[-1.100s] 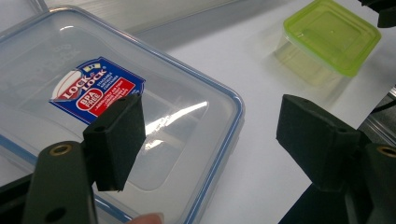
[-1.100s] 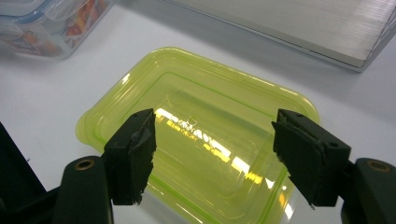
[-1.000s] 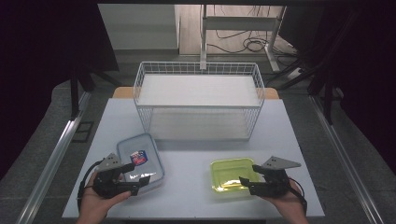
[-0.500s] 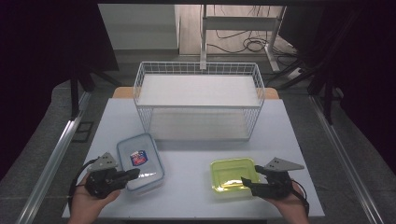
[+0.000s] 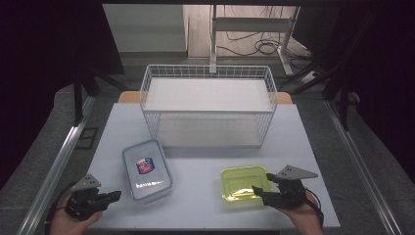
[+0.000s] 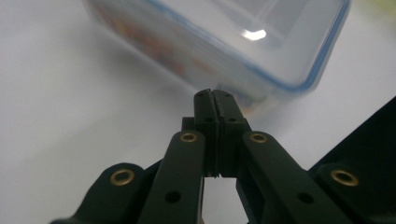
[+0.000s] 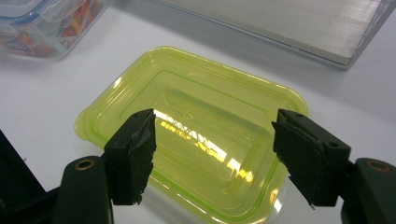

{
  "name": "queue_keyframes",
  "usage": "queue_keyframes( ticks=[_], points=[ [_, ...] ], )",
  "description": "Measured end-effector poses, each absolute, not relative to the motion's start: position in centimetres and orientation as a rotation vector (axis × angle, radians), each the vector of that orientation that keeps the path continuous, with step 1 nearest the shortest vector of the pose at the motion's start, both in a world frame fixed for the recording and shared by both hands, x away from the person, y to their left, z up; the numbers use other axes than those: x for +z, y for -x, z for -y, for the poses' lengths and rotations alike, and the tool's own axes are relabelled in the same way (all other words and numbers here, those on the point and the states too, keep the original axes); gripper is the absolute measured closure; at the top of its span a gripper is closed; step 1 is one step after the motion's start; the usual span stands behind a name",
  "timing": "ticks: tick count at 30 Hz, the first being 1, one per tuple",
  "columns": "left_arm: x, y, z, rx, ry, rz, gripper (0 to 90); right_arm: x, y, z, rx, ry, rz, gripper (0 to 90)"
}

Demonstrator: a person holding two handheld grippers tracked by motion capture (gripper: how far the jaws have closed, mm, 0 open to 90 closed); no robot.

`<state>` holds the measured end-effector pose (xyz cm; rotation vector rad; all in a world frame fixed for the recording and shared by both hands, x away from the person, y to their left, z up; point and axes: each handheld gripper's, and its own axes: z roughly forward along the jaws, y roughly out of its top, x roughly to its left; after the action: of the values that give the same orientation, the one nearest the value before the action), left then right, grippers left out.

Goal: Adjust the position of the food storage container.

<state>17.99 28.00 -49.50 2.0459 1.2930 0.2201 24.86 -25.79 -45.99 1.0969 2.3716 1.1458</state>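
White table (image 5: 205,166) | lidded clear box (image 5: 146,169): colourful contents | green tray (image 5: 243,183): empty | left claw (image 5: 115,196) together, holding nothing | right claw (image 5: 258,191) apart

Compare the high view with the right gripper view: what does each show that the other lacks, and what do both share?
High view alone: the whole wire basket, both hands, and the left tongs beside the clear box. Right gripper view alone: a close look at the right tongs, jaws wide apart above the green tub, gripping nothing. Both share the tub, the box, the white table and the right tongs.
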Motion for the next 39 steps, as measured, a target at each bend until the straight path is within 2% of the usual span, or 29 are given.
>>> queue_keyframes(
  ticks=[11, 22, 31, 39],
  points=[
    [-50.8, -19.2, -25.3, 0.166, -2.130, -1.242, 90.0, -46.2, -24.9, 25.7, 1.138, -1.094, -2.380, 30.0],
    [-50.6, -19.3, -23.3, 0.128, -2.137, -1.180, 90.0, -46.2, -24.9, 25.6, 1.140, -1.091, -2.383, 30.0],
    [-50.4, -20.6, -19.8, 0.097, -2.197, -1.092, 90.0, -46.3, -25.0, 25.6, 1.137, -1.093, -2.388, 30.1],
    [-50.8, -21.0, -19.0, 0.069, -2.160, -1.086, 90.0, -46.3, -25.1, 25.7, 1.136, -1.095, -2.388, 30.0]
  ],
)
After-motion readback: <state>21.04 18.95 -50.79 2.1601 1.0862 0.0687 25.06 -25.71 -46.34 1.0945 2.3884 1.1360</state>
